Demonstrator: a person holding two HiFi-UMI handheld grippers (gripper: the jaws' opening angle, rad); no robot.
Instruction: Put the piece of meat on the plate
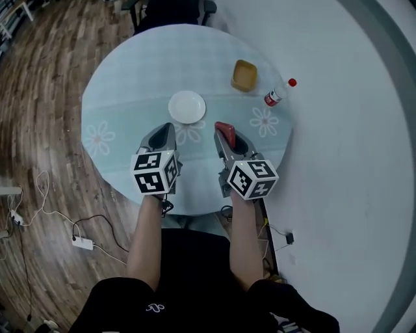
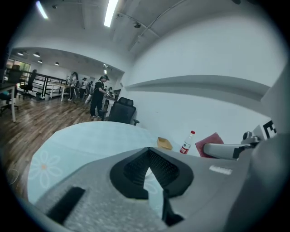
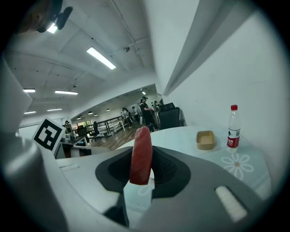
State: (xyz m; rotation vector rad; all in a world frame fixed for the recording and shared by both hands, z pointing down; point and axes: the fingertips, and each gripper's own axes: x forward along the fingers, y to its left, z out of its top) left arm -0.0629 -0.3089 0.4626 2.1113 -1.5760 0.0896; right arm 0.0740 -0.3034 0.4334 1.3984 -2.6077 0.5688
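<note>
A dark red piece of meat (image 1: 223, 127) (image 3: 141, 156) stands on end between the jaws of my right gripper (image 1: 224, 132) (image 3: 142, 168), which is shut on it above the table's near half. The white plate (image 1: 187, 106) lies empty a short way beyond and to the left of the meat. My left gripper (image 1: 165, 129) (image 2: 147, 154) hovers just short of the plate's near edge. Its jaw tips meet with nothing between them. In the left gripper view the meat (image 2: 210, 142) shows at the right.
The round pale blue table (image 1: 130, 78) also bears a tan square bowl (image 1: 244, 75) (image 3: 205, 139) and a red-capped bottle (image 1: 278, 93) (image 3: 233, 127) at the far right. A dark office chair (image 1: 170, 12) stands behind the table. Cables (image 1: 45, 211) lie on the wooden floor at left.
</note>
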